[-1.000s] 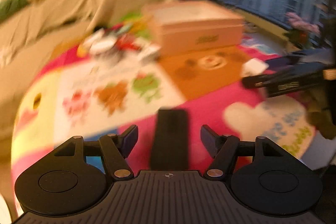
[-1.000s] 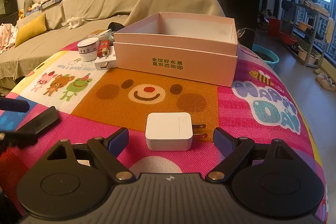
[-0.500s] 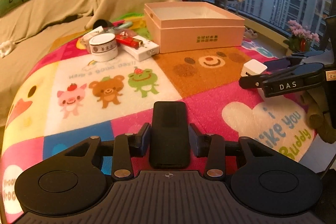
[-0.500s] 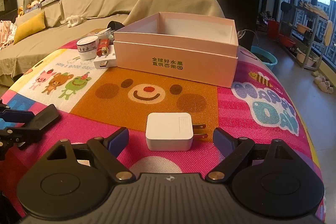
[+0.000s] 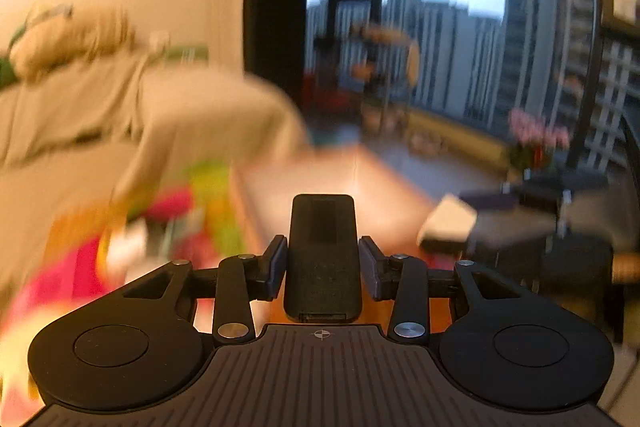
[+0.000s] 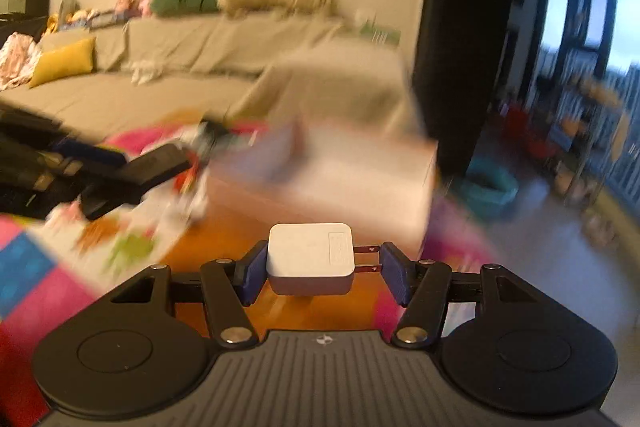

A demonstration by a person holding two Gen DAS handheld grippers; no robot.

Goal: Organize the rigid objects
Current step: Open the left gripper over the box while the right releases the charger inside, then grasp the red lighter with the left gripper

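Left gripper [image 5: 322, 263] clamps a black remote [image 5: 322, 255] by its long sides; rigid, light, smooth casing, may slip. Right gripper [image 6: 320, 269], jaws just closing, pinches a white charger [image 6: 310, 257] body-to-prongs (prong tips give poor bearing). Both are held aloft before the blurred pink box [image 6: 332, 183].

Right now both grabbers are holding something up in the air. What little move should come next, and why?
Probably carry both forward over the open pink box and let go. The left gripper is clamped on the black remote, and the right gripper, whose jaws just closed, holds the white plug charger. Both are lifted, with the box just ahead.
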